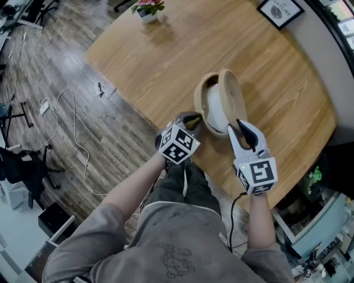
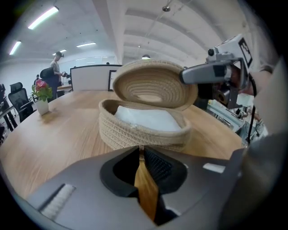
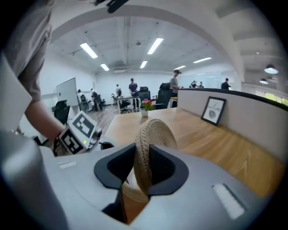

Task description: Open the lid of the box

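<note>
Two grippers at one woven box [image 1: 200,94], near edge of wooden table [image 1: 166,55].
- Head view: lid [image 1: 233,94] up on edge at box's right side; white patch inside box. Potted plant [image 1: 146,6] and framed picture [image 1: 279,11] at far side.
- Left gripper view only: white padding [image 2: 146,117] fills box to rim, lid tilted above it. My left gripper [image 2: 141,150] is narrowed to a slit, nothing seen between jaws, tips at box's near wall.
- Right gripper view only: my right gripper [image 3: 143,150] is clamped on lid's rope rim.
</note>
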A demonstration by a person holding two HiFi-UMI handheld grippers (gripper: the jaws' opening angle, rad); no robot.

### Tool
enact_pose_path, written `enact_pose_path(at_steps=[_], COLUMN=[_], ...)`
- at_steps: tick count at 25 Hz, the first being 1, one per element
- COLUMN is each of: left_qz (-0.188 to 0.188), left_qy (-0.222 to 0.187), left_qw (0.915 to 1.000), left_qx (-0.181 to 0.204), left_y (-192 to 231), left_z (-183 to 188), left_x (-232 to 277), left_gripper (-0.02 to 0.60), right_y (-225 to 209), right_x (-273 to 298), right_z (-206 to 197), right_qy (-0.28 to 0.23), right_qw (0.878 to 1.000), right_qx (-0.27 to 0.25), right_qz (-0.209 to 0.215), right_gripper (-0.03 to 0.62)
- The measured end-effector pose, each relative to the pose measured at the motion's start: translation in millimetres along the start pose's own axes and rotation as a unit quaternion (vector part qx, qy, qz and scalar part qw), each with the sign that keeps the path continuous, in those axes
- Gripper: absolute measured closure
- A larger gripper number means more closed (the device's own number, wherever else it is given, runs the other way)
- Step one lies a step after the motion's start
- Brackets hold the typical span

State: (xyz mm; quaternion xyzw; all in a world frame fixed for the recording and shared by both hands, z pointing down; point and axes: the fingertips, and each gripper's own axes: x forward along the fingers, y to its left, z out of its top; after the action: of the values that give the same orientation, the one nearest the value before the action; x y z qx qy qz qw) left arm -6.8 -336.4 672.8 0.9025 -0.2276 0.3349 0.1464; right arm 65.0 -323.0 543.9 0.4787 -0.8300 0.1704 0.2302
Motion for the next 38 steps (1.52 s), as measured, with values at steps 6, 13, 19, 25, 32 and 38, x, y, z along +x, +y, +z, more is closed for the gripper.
enact_pose_path(at_steps=[6, 13, 19, 25, 32, 38], left_qz=[0.000, 0.007, 0.038, 0.088, 0.132, 0.165], left_qy=[-0.001, 0.011, -0.016, -0.080, -0.187, -0.265], left_qw=[1.0000, 0.9999, 0.9991, 0.9929, 0.9710, 0.9439], left_qx=[-0.003, -0.004, -0.003, 0.012, 0.069, 0.109], left_y=[-1, 3, 16, 32, 35, 20], left_z=[-1, -4, 20, 91, 197, 258], left_x=[0, -3, -41, -117, -207, -285], left_gripper=[0.547, 0.580, 0.580, 0.580, 0.580, 0.580], right_y=[-52, -63, -61, -48, -25, 2], right_x=[-41, -53, -65, -106, -177, -242], right_z=[-9, -11, 28, 112, 220, 280], right_qy=[-0.060, -0.077, -0.114, -0.190, -0.311, -0.382], right_qw=[0.978, 0.960, 0.959, 0.959, 0.939, 0.920], right_qx=[0.186, 0.254, 0.249, 0.202, 0.139, 0.064], right_qz=[-0.070, -0.086, -0.071, -0.051, -0.041, -0.058], right_gripper=[0.503, 0.503, 0.503, 0.504, 0.505, 0.505])
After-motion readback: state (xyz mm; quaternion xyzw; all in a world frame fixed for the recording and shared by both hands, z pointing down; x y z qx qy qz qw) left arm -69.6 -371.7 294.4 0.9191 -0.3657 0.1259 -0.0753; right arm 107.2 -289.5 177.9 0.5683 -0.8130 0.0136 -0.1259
